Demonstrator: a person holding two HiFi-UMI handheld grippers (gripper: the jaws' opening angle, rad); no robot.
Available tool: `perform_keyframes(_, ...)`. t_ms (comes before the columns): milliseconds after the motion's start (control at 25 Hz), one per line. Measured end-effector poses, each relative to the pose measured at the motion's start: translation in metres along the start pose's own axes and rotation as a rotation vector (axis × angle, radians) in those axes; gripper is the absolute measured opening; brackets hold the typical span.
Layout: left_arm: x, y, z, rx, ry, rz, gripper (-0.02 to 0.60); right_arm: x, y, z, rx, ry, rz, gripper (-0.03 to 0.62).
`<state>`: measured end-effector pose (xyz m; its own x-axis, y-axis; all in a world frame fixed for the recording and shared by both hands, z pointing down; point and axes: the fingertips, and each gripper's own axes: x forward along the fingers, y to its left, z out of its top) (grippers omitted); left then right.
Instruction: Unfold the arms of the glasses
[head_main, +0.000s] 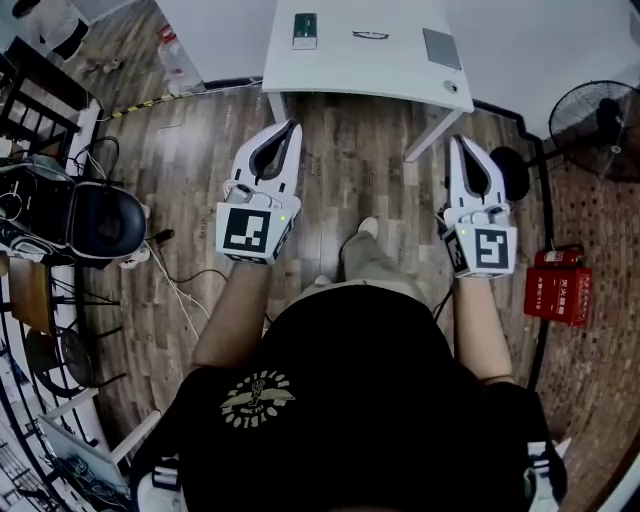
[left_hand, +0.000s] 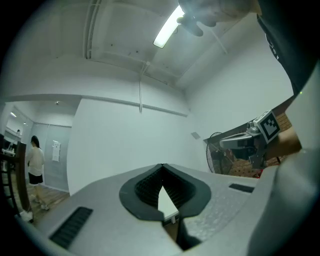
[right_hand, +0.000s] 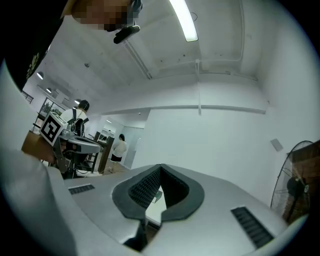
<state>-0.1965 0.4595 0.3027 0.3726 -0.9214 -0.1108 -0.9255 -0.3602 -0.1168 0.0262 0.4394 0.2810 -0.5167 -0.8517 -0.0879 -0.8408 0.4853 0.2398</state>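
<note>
Well short of the white table (head_main: 400, 80), over the wooden floor (head_main: 345, 165), the person stands with both tools raised about level and aimed toward it. The left gripper (head_main: 294, 126) has its jaws brought together, the tips meeting with only a sliver of gap lower down between the ribbed pads, and nothing is held there. The right gripper (head_main: 456, 141) is likewise fully closed and empty. Both tips stop short of the table's near edge and touch nothing. Farther on, the glasses (head_main: 370, 36) lie on the table toward its far side, about midway across, between a small green-and-white flat thing (head_main: 305, 30) and a grey pad (head_main: 442, 48), and apart from both. Whether their arms are folded is too small to make out. My reading is that the task has not begun and this is the approach. The next move calls for stepping up to the table, opening the jaws, steadying the frame with one gripper and catching one thin arm with the other, gently, since a light frame will likely slide on the smooth top.
</note>
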Motion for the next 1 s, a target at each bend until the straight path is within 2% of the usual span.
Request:
perform_keyframes(160,0.011,0.007,-0.011,0.064,0.079,0.067,0.006,0.004,-0.002,-0.002,0.006,-0.004,0.004,-0.005)
perform_keyframes(320,0.017,0.012,-0.012,0.097,0.079,0.093,0.006,0.011,0.0,-0.006,0.018,-0.009,0.01,-0.005)
perform_keyframes(600,0.033,0.005,-0.014,0.092,0.017,0.037,0.006,0.028,-0.01,-0.024,0.037,-0.013,0.019,-0.005)
perform_keyframes(680,0.042,0.004,-0.019,0.08,0.036,0.032,0.006,0.033,-0.015,-0.029,0.044,-0.005,0.027,-0.005)
perform_keyframes(760,0.057,0.006,-0.022,0.073,0.048,0.028,0.006,0.043,-0.024,-0.033,0.052,-0.003,0.03,-0.005)
perform_keyframes(1000,0.108,0.011,-0.028,0.054,0.005,0.005,0.006,0.075,-0.057,-0.046,0.082,-0.003,0.022,-0.005)
